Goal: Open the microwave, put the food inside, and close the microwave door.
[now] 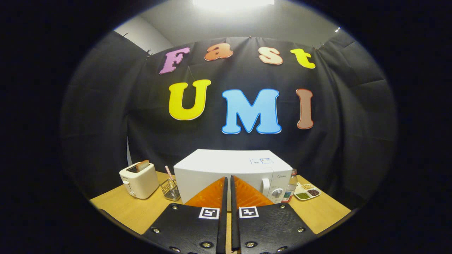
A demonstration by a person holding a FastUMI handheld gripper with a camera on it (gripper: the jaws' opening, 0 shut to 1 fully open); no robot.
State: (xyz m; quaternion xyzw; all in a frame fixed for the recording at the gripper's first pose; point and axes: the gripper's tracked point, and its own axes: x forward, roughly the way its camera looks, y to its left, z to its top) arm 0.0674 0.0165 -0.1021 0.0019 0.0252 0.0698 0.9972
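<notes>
A white microwave [226,171] stands on the wooden table [130,210], straight beyond my fingers, with its door closed. Its handle [265,186] and a round knob [277,193] sit on the right part of its front. My gripper [228,180] is held back from the microwave and above the table. Its two fingers stand almost together with only a thin gap, and nothing is between them. The lower middle of the microwave front is hidden behind the fingers. A small divided dish of food [306,191] lies right of the microwave.
A white toaster [138,180] with a slice of bread in it stands left of the microwave. Between them is a small wire basket [171,189] with a straw-like stick. A clear bottle [291,187] stands by the microwave's right side. Black cloth walls close in the table.
</notes>
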